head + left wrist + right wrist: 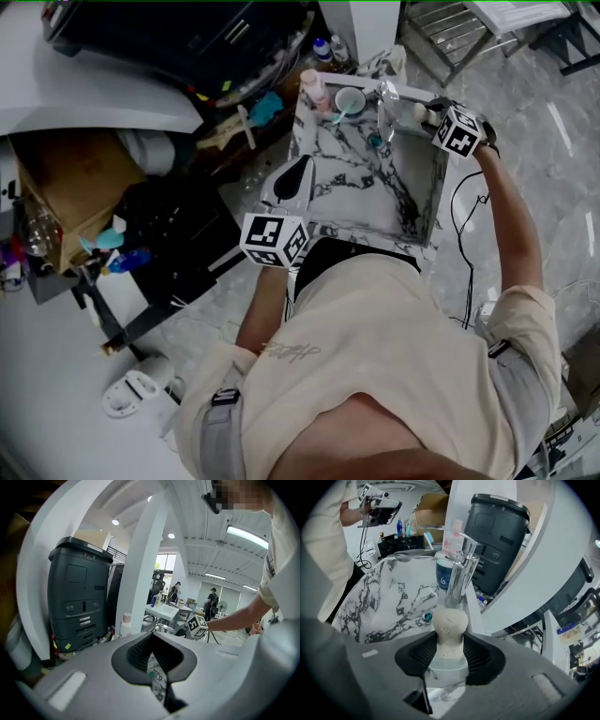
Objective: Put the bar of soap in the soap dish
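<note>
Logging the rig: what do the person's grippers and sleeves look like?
Both the left gripper and right gripper have pale grey shells with black ribbed pads. Each carries a white cube of black square markers. A black cable hangs by the right arm. The shirt is beige, short-sleeved.

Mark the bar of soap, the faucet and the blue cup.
bar of soap (449, 623), right gripper view, on its rounded far end.
faucet (458, 576), right gripper view, on the middle of the chrome body.
blue cup (443, 576), right gripper view, on its front wall, just left of the faucet.
</note>
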`<state>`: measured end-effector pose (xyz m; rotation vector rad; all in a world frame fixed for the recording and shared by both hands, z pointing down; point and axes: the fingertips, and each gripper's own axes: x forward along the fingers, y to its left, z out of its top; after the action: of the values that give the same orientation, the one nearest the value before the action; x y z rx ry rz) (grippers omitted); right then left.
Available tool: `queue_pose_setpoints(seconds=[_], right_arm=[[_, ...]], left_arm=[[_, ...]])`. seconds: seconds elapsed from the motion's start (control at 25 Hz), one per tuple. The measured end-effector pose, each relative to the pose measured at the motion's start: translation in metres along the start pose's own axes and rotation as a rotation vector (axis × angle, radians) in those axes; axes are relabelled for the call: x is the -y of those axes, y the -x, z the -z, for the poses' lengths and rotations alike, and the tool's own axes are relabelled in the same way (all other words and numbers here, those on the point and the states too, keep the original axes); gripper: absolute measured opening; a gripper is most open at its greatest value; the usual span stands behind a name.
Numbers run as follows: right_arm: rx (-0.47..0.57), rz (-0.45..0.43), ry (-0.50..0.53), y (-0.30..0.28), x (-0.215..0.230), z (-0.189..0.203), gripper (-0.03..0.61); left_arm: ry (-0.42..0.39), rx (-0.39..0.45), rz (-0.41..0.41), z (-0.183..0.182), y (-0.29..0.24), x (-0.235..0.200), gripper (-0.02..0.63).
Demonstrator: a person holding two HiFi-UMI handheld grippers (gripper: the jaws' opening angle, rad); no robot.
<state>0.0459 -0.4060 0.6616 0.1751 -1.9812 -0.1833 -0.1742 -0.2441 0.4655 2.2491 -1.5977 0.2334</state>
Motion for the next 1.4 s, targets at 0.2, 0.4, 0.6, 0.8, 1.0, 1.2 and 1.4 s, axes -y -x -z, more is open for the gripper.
queue_pose_setpoints(seconds=[0.2,0.4,0.6,0.8,1.0,1.2,1.4], right_arm=[[-0.103,-0.056,0.038,-0.013,-0.004,0.006,0.177],[-0.142,-0.073,0.027,-0.027,0.000,0.004,0.176],[-0.164,-0.103,0.006,-0.039,-0.003,0.004,0.176],[-0.135,-0.093,0.001,-0.043,0.000,-0.002,0.170],[-0.091,-0.049,-0.030,-0.040,0.004,-0.004,0.169],[-0.031,0.035,-0.106,-0.015,0.006,-0.007,0.209],[0.061,0.123,-0.248,0.025,-0.004,-0.012,0.209]], left_arm=[[0.016,-0.013,-0.028,0.004,0.003,-0.007,0.017],[0.022,-0.017,-0.039,0.004,0.002,-0.008,0.017],[0.028,-0.020,-0.053,0.007,0.001,-0.007,0.017],[0.029,-0.022,-0.063,0.006,0.002,-0.007,0.017],[0.017,-0.023,-0.054,0.005,0.002,-0.007,0.017],[-0.009,-0.015,0.002,0.000,-0.002,0.004,0.017],[-0.043,0.012,0.084,-0.009,-0.005,0.012,0.017]])
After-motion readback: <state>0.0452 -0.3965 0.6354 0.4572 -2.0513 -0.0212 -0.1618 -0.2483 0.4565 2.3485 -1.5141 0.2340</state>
